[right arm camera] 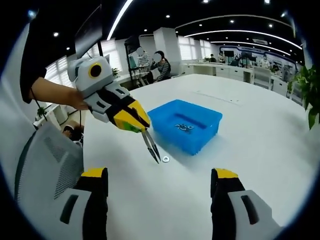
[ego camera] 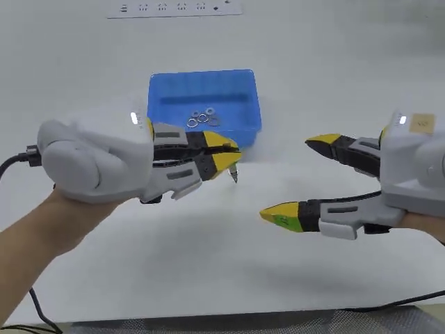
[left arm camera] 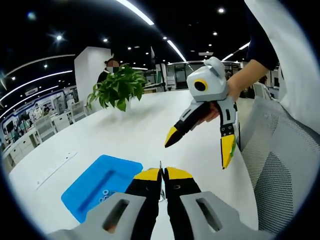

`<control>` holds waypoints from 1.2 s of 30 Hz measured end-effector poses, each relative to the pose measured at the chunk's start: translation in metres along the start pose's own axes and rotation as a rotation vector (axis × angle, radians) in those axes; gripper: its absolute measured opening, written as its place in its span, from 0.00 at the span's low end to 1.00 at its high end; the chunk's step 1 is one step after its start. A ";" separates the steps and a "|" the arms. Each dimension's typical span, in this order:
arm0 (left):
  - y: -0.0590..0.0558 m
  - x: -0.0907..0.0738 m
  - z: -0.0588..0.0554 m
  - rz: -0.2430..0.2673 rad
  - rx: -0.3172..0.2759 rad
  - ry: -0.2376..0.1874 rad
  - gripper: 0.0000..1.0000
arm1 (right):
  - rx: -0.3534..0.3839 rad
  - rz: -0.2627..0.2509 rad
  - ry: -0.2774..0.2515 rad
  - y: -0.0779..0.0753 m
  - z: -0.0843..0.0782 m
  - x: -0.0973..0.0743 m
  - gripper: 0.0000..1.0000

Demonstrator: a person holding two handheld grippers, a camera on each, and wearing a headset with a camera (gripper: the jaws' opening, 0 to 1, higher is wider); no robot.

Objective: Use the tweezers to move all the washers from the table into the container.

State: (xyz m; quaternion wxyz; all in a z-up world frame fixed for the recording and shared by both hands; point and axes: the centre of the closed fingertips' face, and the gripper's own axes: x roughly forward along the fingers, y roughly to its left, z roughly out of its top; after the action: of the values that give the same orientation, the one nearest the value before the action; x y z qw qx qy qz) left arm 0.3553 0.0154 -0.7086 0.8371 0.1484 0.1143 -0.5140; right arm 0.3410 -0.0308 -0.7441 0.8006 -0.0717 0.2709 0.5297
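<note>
Left gripper (ego camera: 235, 154) is at 9 o'clock in the head view, its fingers (left arm camera: 150, 175) pressed together on the tweezers (right arm camera: 151, 145). The thin metal tips poke out past the yellow ends and angle down toward the white counter (ego camera: 208, 264). In the right gripper view, a single washer (right arm camera: 166, 159) lies on the counter just beside those tips, at their 3 o'clock; whether the tips touch it, I can't tell. The blue container (ego camera: 201, 74) stands at 12 o'clock from the left gripper in the head view, near it but apart. A small cluster of washers (ego camera: 203, 118) lies on the container's floor, toward the near wall. Over at 3 o'clock is the right gripper (ego camera: 286, 177), hovering above the counter with its fingers spread wide and nothing between them, one yellow tip high and the other low. From the single washer, the container is close by at 1 o'clock in the right gripper view.
</note>
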 end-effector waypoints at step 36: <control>0.012 0.011 -0.001 -0.059 0.001 0.070 0.06 | 0.017 0.090 -0.017 0.020 0.001 0.010 1.00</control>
State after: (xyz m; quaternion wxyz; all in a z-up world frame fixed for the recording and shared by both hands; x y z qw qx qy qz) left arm 0.3708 0.0119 -0.7113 0.8170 0.1633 0.1474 -0.5330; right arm 0.3271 -0.0135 -0.7450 0.7788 -0.0481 0.2715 0.5635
